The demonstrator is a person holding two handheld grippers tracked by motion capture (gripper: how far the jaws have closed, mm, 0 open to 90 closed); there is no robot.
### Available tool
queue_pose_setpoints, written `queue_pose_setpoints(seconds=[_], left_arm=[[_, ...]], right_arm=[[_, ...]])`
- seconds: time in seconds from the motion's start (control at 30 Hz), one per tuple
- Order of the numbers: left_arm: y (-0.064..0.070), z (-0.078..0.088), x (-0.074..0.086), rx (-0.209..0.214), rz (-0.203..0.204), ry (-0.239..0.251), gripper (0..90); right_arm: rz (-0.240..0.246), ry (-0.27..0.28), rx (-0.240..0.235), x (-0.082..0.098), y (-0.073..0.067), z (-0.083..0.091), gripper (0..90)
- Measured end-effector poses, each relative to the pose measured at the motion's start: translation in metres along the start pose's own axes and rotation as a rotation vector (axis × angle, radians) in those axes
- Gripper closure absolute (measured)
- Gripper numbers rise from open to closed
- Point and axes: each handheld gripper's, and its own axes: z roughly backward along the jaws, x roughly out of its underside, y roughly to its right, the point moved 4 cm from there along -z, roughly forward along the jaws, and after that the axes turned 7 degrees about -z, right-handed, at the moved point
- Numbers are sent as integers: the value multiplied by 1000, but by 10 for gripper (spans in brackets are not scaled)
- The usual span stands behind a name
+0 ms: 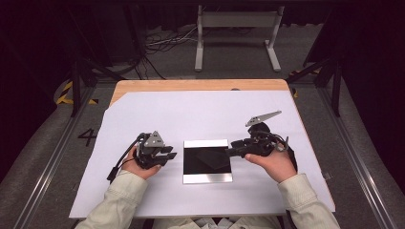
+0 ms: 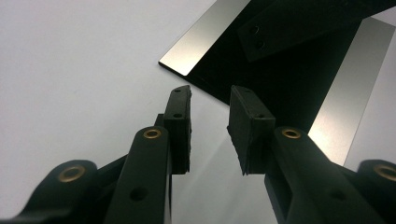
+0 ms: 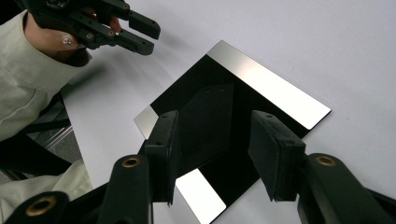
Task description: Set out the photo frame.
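A square plate (image 1: 207,178) with shiny silver strips and a black middle lies flat on the white sheet. On it rests a flat black piece (image 1: 215,160) with two small holes at one end (image 2: 299,23). My left gripper (image 1: 170,155) is just left of the plate, open and empty, with its tips near the plate's corner (image 2: 210,100). At the plate's right edge my right gripper (image 1: 229,152) is open. In the right gripper view the black piece (image 3: 210,109) lies on the plate (image 3: 266,84) between and beyond its jaws (image 3: 215,122), and the pads stand apart from it.
A large white sheet (image 1: 191,114) covers most of the wooden table (image 1: 191,85). Beyond the far edge, a white metal stand (image 1: 236,21) and cables lie on the floor. The person's sleeves come in from the bottom, and the left hand and gripper (image 3: 150,38) appear in the right gripper view.
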Motion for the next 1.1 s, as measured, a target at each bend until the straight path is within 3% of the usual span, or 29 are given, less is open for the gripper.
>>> queue_pose_setpoints(seconds=[0.33,0.57,1.1], left_arm=[[0,0,0,-5,-2,-1,696],[0,0,0,-5,-1,-1,693],[1,-1,1,-8,-5,-6,689]], right_arm=[[-89,-31,20,-3,5,-7,502],[-165,-44,69,-3,9,-12,480],[-246,-71,26,11,11,-27,370]])
